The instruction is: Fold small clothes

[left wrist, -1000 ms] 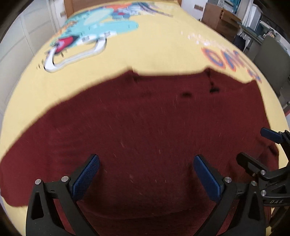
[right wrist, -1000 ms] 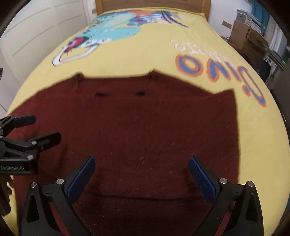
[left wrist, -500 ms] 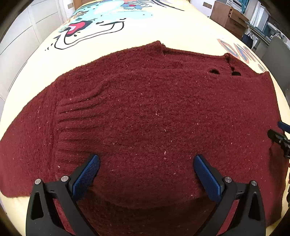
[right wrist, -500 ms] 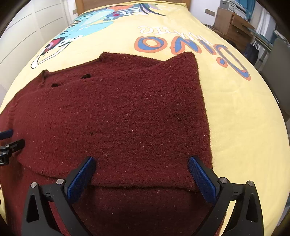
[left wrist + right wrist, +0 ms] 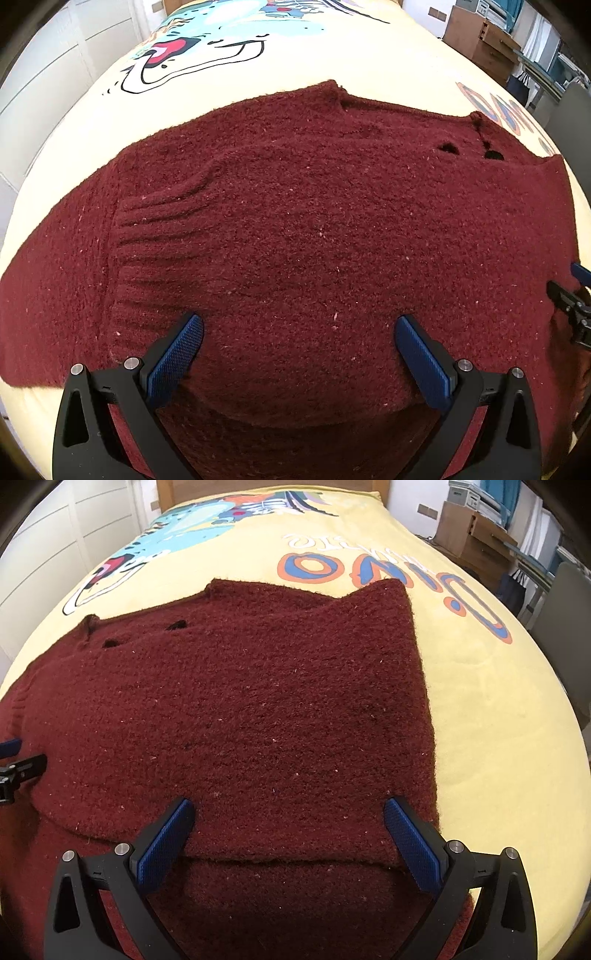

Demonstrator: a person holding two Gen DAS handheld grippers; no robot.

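A dark red knitted sweater lies spread on the yellow bed cover, with a ribbed cuff of a folded-in sleeve at its left. The same sweater fills the right wrist view, its right side folded over into a straight edge. My left gripper hovers open over the sweater's near part, nothing between its blue pads. Over the sweater's near right part my right gripper stands open too, just above a folded hem edge. Each gripper shows at the other view's side edge.
The bed cover carries a cartoon print and orange-blue lettering. White cupboard doors stand to the left of the bed. A wooden cabinet and a grey chair stand to the right. A wooden headboard sits at the far end.
Both grippers have dropped closer to the sweater and the views have sharpened. The right gripper has shifted rightward along the sweater, and the two grippers stand further apart.
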